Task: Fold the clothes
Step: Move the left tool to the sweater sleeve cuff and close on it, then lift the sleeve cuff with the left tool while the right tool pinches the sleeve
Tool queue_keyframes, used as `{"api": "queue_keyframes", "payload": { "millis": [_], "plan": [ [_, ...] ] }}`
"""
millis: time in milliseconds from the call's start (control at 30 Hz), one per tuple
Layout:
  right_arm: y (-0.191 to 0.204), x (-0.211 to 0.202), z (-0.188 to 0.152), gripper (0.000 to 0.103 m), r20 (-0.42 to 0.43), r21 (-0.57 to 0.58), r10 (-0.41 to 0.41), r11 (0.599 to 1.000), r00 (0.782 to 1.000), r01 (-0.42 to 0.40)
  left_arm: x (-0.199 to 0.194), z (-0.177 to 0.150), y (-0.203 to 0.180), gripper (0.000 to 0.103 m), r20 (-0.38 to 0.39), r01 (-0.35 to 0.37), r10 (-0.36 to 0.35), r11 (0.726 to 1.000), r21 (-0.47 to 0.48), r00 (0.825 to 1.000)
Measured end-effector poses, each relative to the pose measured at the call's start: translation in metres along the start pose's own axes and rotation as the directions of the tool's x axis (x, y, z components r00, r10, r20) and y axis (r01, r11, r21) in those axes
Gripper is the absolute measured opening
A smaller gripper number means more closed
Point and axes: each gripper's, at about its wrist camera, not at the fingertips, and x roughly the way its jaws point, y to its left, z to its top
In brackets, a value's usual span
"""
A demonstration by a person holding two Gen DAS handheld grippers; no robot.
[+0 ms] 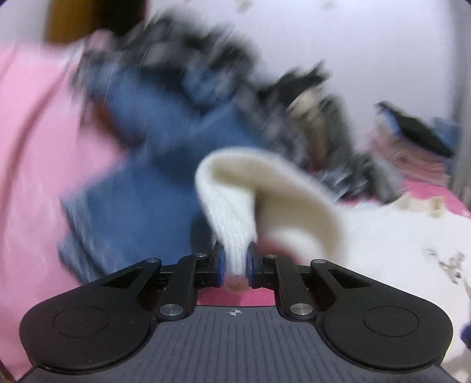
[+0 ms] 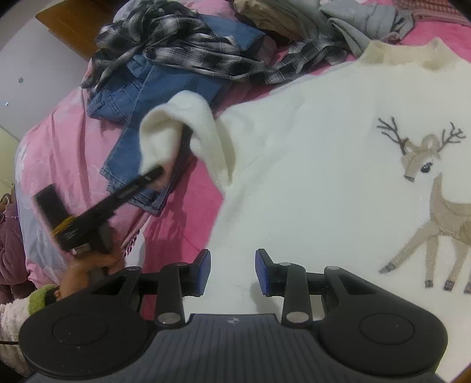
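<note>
Cream-white sweater [image 2: 309, 176] with a tan deer [image 2: 435, 200], brown antlers. Blue jeans [image 2: 153, 97], black-and-white plaid shirt [image 2: 182, 50], grey top [image 2: 362, 23], all on a pink bedspread [image 2: 64, 153].

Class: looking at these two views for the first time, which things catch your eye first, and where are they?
The white sweater with its stitched deer fills the pink bed's right side. The left tool pinches its sleeve, lifted over blue jeans; the right tool hovers open above the hem.

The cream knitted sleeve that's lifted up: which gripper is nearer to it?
Left. The left gripper is shut on the cream knitted sleeve, holding it above the pink bedcover. The right gripper hangs open over the sweater's white body, apart from the sleeve.
</note>
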Motion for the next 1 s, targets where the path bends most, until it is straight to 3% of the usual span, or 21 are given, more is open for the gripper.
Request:
{"api": "queue_keyframes", "payload": {
  "millis": [67, 133, 200, 233, 333, 400, 467, 600, 667, 700, 900, 1000],
  "plan": [
    [0.001, -0.002, 0.002, 0.036, 0.013, 0.001, -0.005, 1.000, 1.000, 0.005, -0.025, 0.000, -0.022, 0.012, 0.110, 0.028, -0.047, 0.986, 0.164, 0.993],
    [0.000, -0.006, 0.003, 0.036, 0.030, 0.012, -0.007, 1.000, 1.000, 0.007, -0.040, -0.008, -0.044, 0.012, 0.161, 0.055, -0.113, 0.943, 0.329, 0.980],
    [-0.002, -0.010, 0.005, 0.036, 0.047, 0.026, -0.006, 1.000, 0.999, 0.005, -0.051, -0.020, -0.065, 0.012, 0.166, 0.084, -0.185, 0.872, 0.483, 0.969],
    [-0.003, -0.012, 0.006, 0.036, 0.054, 0.034, 0.000, 0.999, 0.999, -0.001, -0.054, -0.029, -0.075, 0.012, 0.146, 0.104, -0.221, 0.824, 0.558, 0.964],
    [-0.002, -0.014, 0.007, 0.036, 0.062, 0.044, 0.010, 0.999, 0.998, -0.013, -0.063, -0.055, -0.092, 0.012, 0.082, 0.147, -0.283, 0.698, 0.701, 0.956],
    [0.001, -0.014, 0.008, 0.036, 0.062, 0.035, 0.017, 0.999, 0.998, -0.019, -0.064, -0.069, -0.100, 0.012, 0.043, 0.167, -0.302, 0.634, 0.755, 0.952],
    [0.005, -0.012, 0.011, 0.038, 0.066, 0.028, 0.038, 0.999, 0.997, -0.040, -0.063, -0.078, -0.104, 0.012, 0.004, 0.187, -0.307, 0.592, 0.784, 0.952],
    [0.022, -0.005, 0.022, 0.049, 0.085, -0.025, 0.084, 0.996, 0.993, -0.082, -0.065, -0.092, -0.107, 0.012, -0.027, 0.197, -0.305, 0.543, 0.816, 0.952],
    [0.034, 0.004, 0.028, 0.065, 0.078, -0.070, 0.097, 0.993, 0.992, -0.091, -0.066, -0.097, -0.107, 0.012, -0.033, 0.196, -0.304, 0.525, 0.828, 0.952],
    [0.039, 0.010, 0.030, 0.067, 0.064, -0.093, 0.098, 0.991, 0.993, -0.091, -0.066, -0.098, -0.108, 0.012, -0.033, 0.195, -0.304, 0.518, 0.833, 0.952],
    [0.066, 0.058, 0.039, 0.066, -0.017, -0.191, 0.059, 0.980, 0.998, -0.061, -0.067, -0.106, -0.110, 0.013, -0.033, 0.189, -0.308, 0.492, 0.850, 0.951],
    [0.063, 0.077, 0.041, 0.055, -0.041, -0.165, 0.041, 0.985, 0.998, -0.047, -0.067, -0.107, -0.110, 0.013, -0.033, 0.191, -0.311, 0.491, 0.850, 0.950]
  ]
}}
